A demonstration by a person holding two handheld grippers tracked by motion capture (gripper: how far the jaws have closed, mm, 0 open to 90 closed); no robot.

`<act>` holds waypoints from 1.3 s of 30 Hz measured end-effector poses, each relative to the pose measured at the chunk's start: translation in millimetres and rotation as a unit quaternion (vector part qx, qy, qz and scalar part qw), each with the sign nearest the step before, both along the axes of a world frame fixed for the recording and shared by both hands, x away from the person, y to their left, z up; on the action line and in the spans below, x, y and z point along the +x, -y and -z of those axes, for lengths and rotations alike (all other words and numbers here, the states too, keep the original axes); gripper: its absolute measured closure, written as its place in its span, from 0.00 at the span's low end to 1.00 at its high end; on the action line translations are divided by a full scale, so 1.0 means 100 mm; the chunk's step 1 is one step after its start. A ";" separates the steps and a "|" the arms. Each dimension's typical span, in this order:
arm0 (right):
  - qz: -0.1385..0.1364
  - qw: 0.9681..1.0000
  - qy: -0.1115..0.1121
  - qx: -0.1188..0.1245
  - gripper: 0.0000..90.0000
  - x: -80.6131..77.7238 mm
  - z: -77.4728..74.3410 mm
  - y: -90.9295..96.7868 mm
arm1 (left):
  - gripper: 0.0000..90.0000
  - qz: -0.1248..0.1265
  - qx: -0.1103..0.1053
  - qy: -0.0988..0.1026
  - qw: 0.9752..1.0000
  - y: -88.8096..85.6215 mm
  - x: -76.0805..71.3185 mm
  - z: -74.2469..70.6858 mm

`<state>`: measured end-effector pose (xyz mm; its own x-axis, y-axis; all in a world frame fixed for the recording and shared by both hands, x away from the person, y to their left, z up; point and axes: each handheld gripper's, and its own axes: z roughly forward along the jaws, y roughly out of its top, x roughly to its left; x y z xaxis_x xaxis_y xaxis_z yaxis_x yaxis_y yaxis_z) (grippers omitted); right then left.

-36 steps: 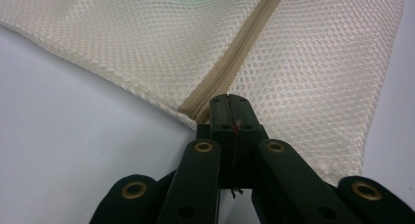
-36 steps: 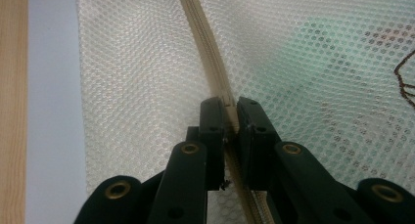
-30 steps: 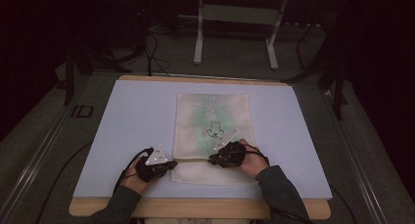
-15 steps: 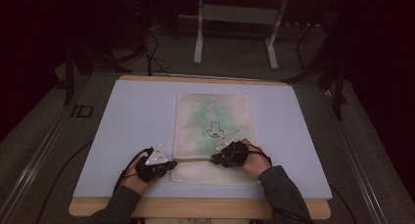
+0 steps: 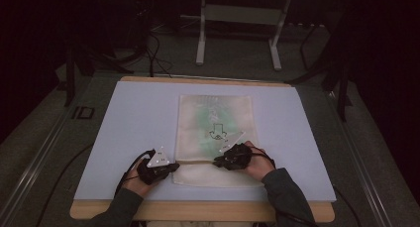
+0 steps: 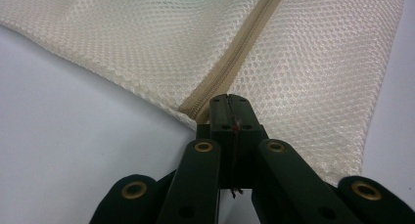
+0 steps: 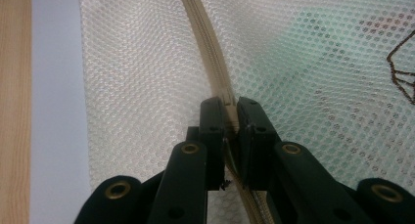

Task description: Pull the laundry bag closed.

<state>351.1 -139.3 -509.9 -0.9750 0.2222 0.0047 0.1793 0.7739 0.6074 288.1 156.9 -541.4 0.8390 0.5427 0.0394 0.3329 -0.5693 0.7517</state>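
While both hand-held grippers, left point(image 5: 173, 166) and right point(image 5: 218, 161), are clamped on the beige zipper point(image 6: 235, 62) of a cream mesh laundry bag point(image 5: 215, 118) lying flat on the pale surface point(image 5: 133, 118), the thin tape could slip free under pulling.

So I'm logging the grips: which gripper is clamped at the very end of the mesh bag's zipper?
The left gripper, at the zipper's end by the mesh bag's edge; the right gripper pinches it midway.

Wood table point(image 5: 198, 210), blue mat point(image 5: 133, 118), mesh bag point(image 5: 198, 118)
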 end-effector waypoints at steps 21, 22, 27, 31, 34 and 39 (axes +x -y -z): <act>0.006 1.000 -0.006 -0.005 0.91 0.00 0.02 0.08 | 1.00 0.001 -0.001 -0.001 1.000 0.00 0.00 0.00; 0.008 1.000 -0.006 -0.003 0.91 0.00 0.02 0.10 | 1.00 0.001 0.000 -0.001 1.000 0.00 0.00 0.00; 0.008 1.000 -0.005 -0.004 0.91 0.00 0.02 0.11 | 1.00 0.000 0.001 0.000 1.000 0.00 0.00 0.00; 0.011 1.000 -0.006 -0.004 0.91 0.00 0.02 0.13 | 1.00 0.000 0.000 -0.001 1.000 0.00 0.00 0.00; 0.018 1.000 -0.005 -0.003 0.91 0.01 0.02 0.18 | 1.00 0.000 -0.001 -0.002 1.000 0.00 0.00 0.00; 0.021 1.000 -0.005 -0.004 0.91 0.00 0.01 0.23 | 1.00 0.000 -0.001 -0.002 1.000 0.00 0.00 0.00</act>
<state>351.4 -162.3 -511.3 -0.9648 0.2629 0.0123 0.2175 0.7703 0.5994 288.2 157.0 -541.3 0.8391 0.5429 0.0353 0.3362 -0.5684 0.7509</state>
